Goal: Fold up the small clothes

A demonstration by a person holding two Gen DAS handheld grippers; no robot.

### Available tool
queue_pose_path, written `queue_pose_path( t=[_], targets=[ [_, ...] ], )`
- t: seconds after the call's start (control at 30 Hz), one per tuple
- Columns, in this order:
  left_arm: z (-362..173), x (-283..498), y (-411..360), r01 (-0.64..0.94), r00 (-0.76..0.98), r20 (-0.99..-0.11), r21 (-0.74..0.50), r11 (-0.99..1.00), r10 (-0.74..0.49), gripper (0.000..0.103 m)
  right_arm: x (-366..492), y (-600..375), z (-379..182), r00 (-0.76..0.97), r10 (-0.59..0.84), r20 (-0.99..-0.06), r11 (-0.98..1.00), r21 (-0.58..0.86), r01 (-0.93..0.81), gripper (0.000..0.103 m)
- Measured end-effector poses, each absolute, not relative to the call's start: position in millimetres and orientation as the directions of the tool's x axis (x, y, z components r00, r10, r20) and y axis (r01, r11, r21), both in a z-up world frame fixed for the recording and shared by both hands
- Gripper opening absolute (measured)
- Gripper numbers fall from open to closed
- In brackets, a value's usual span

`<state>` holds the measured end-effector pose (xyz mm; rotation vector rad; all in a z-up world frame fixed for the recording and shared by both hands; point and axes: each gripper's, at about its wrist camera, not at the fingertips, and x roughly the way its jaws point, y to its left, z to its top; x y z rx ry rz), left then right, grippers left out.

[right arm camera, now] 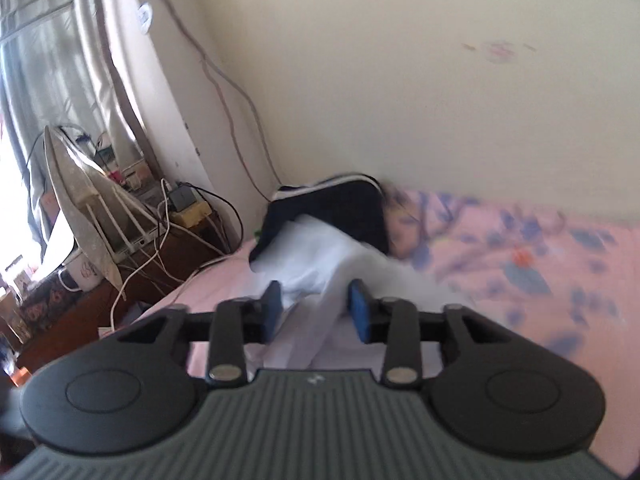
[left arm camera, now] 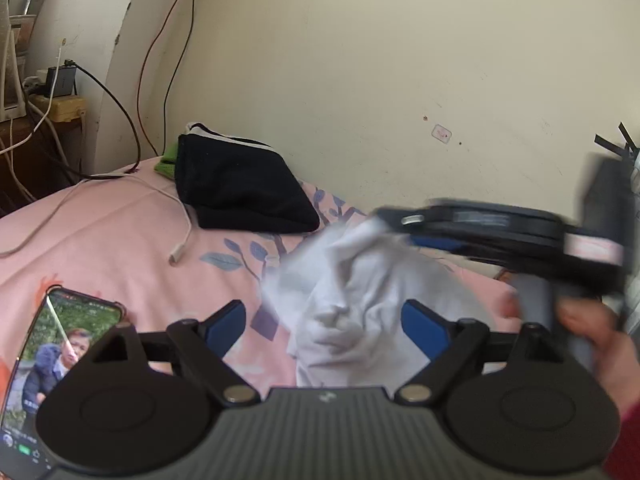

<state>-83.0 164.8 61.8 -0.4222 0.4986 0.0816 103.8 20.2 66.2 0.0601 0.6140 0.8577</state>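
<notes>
left tool: jaws are being held wide, nothing is being gripped; the blue pads are standing clear of the cloth on both sides.
right tool: jaws are being held about half open; cloth is lying between and under the pads, but no pinch is being seen. Frame is blurred, so contact cannot be told for sure.
white garment: is lying crumpled on the pink bedsheet, directly ahead of the left tool and running in between its open fingers; a raised part is reaching up to the right tool's tip, seen blurred at upper right.
long axis: judged to be running roughly away from both tools, toward the dark folded garment beyond.
nearer hand: left tool is judged nearer to the bulk; right tool is sitting over one narrow strip.
key relation: cloth is centred in the left tool's gap, so a close would likely be enough there.
risk: phone is lying just left of the left tool; cable is lying ahead-left.
</notes>
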Motion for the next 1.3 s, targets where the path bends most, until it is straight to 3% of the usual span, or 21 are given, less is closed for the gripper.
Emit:
queue_pose_path(
  t=[0.07,0.13,0.2,0.27,0.33,0.43,0.53,0.6,0.7,0.77,0.83,0.87,0.93,1.0,1.1,1.17,1.3],
  targets=[
    [63,-82,165,-0.174,0.877,-0.481,-0.356,0.918,-0.02,0.092,104,30,64,0.489,0.701,-0.519,0.672,0.251,-0.697,0.049],
    [59,-76,165,-0.186,0.871,-0.492,-0.328,0.926,0.0,0.097,82,-2,72,0.522,0.733,-0.435,0.656,0.253,-0.711,0.05],
    [51,-63,166,-0.188,0.85,-0.527,-0.323,0.928,-0.012,0.095,66,-41,76,0.559,0.745,-0.365,0.662,0.301,-0.686,0.053],
    [43,-49,168,-0.173,0.833,-0.552,-0.334,0.927,-0.044,0.082,53,-78,69,0.592,0.734,-0.333,0.68,0.356,-0.642,0.059],
    [36,-36,168,-0.142,0.804,-0.586,-0.349,0.926,-0.098,0.028,51,-92,50,0.62,0.697,-0.36,0.717,0.371,-0.59,0.061],
    [36,-37,172,-0.129,0.785,-0.597,-0.42,0.898,-0.166,0.015,42,-113,24,0.65,0.61,-0.453,0.793,0.349,-0.5,0.061],
    [50,-66,179,-0.019,0.78,-0.504,-0.612,0.79,-0.372,0.01,34,-134,5,0.625,0.621,-0.472,0.781,0.433,-0.449,0.061],
    [53,-82,180,0.005,0.774,-0.49,-0.631,0.776,-0.402,0.01,28,-145,-3,0.604,0.656,-0.452,0.747,0.499,-0.439,0.061],
    [45,-88,181,-0.09,0.765,-0.583,-0.517,0.851,-0.273,0.017,30,-142,-14,0.561,0.7,-0.442,0.702,0.568,-0.429,0.062],
    [36,-83,184,-0.152,0.734,-0.643,-0.47,0.87,-0.219,0.031,34,-134,-21,0.554,0.686,-0.472,0.718,0.562,-0.41,0.062],
    [37,-78,185,-0.169,0.734,-0.65,-0.459,0.872,-0.2,0.056,34,-131,-24,0.547,0.689,-0.476,0.716,0.566,-0.409,0.062],
    [41,-75,184,-0.161,0.748,-0.637,-0.45,0.879,-0.189,0.064,35,-129,-23,0.546,0.693,-0.471,0.711,0.572,-0.41,0.062],
    [50,-63,178,-0.134,0.775,-0.612,-0.405,0.904,-0.159,0.102,38,-128,-24,0.544,0.703,-0.459,0.698,0.593,-0.402,0.064],
    [48,-41,165,-0.116,0.766,-0.628,-0.341,0.933,-0.135,0.101,45,-122,-31,0.519,0.739,-0.429,0.65,0.656,-0.384,0.065],
    [20,-10,154,-0.108,0.661,-0.699,-0.449,0.887,-0.273,0.055,48,-118,-27,0.532,0.724,-0.44,0.665,0.652,-0.365,0.025],
    [20,-12,131,-0.086,0.684,-0.686,-0.415,0.906,-0.249,0.055,43,-134,-17,0.546,0.729,-0.413,0.656,0.649,-0.385,0.018],
    [20,-6,73,0.063,0.638,-0.652,-0.487,0.871,-0.411,0.052,22,-183,4,0.653,0.638,-0.408,0.745,0.542,-0.389,0.017]
  ],
)
